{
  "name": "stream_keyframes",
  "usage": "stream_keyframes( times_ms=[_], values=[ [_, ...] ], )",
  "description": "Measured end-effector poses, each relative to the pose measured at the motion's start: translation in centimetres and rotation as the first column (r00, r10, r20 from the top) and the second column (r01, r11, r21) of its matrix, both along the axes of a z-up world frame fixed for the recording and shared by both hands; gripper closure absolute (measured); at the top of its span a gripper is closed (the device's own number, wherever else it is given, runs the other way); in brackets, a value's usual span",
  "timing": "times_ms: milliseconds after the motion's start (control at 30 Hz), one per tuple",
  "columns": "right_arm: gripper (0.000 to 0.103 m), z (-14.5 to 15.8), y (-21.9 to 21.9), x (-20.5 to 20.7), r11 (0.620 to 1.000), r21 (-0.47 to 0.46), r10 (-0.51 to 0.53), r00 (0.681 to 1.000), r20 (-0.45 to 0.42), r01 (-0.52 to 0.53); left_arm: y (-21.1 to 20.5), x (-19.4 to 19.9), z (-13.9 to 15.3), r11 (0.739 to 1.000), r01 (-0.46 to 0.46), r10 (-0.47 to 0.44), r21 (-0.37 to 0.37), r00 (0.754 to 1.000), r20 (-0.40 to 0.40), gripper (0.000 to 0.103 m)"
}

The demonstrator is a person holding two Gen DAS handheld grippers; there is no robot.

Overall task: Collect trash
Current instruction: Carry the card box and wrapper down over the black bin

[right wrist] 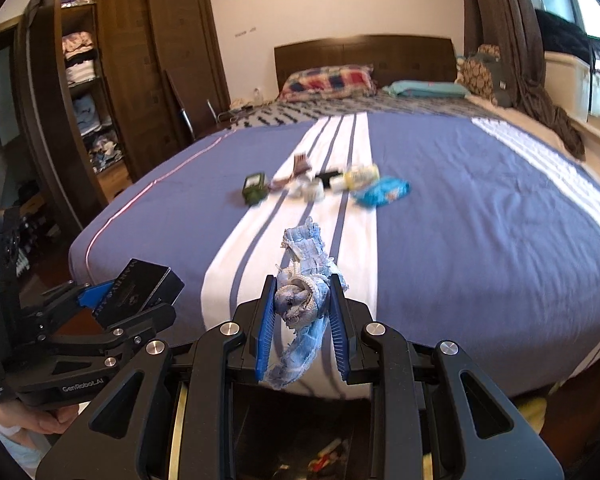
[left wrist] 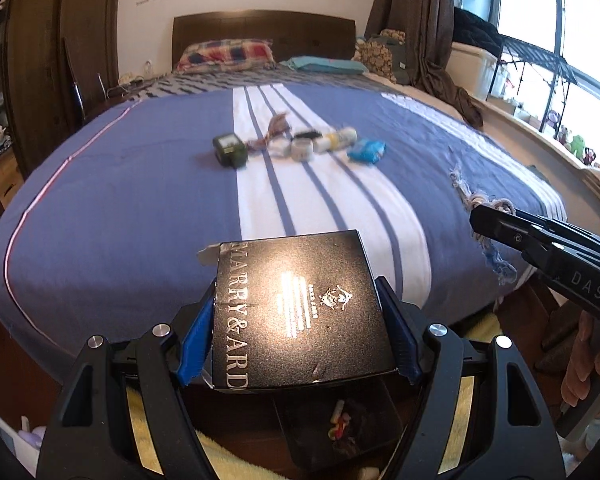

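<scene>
My left gripper is shut on a black box with silver lettering, held over the foot of the bed; the same box shows at the left of the right wrist view. My right gripper is shut on a knotted, frayed blue rope whose ends hang below and stick up above the pads. That rope also trails from the right gripper's tip in the left wrist view. A row of small trash lies mid-bed: a dark green box, small white tubs, a yellow-white bottle and a blue packet.
The bed has a blue cover with white stripes, pillows and a dark headboard at the far end. A dark bin with bits of trash sits on the floor below both grippers. A wardrobe stands left, a window sill right.
</scene>
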State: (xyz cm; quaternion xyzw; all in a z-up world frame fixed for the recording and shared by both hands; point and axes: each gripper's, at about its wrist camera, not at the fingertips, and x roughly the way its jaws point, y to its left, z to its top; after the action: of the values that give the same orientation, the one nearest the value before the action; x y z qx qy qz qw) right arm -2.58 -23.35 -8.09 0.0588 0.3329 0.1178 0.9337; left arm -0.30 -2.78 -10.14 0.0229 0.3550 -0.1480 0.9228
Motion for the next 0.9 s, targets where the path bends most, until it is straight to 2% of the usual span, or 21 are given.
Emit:
stream_keyframes(
  times_ms=[200, 400, 600, 700, 900],
  values=[
    [0.077, -3.7, 0.7, -0.7, 1.000, -0.008, 0.020, 0.995, -0.102, -0.021, 0.4, -0.8, -3.2, 1.000, 0.005, -0.005, 0.008, 0.997, -0.072, 0.033],
    [0.077, -8.0, 1.9, -1.3, 0.999, -0.011, 0.045, 0.975, -0.215, -0.048, 0.2, -0.9, -8.0, 0.999, 0.023, -0.018, 0.025, 0.981, -0.192, 0.033],
    [0.077, -12.7, 2.3, -1.4, 0.998, -0.021, 0.045, 0.941, -0.336, -0.055, -0.4, -0.6, -14.1, 0.998, 0.048, -0.032, 0.038, 0.937, -0.349, 0.033],
    [0.077, -15.3, 2.3, -1.1, 0.999, 0.001, 0.047, 0.911, -0.409, -0.052, -0.7, -0.3, -16.2, 0.997, 0.062, -0.042, 0.038, 0.913, -0.406, 0.033],
    [0.077, -18.8, 2.4, -0.6, 0.999, 0.001, 0.035, 0.863, -0.503, -0.040, -1.1, 1.1, -20.3, 0.996, 0.076, -0.042, 0.046, 0.858, -0.512, 0.033]
  ],
)
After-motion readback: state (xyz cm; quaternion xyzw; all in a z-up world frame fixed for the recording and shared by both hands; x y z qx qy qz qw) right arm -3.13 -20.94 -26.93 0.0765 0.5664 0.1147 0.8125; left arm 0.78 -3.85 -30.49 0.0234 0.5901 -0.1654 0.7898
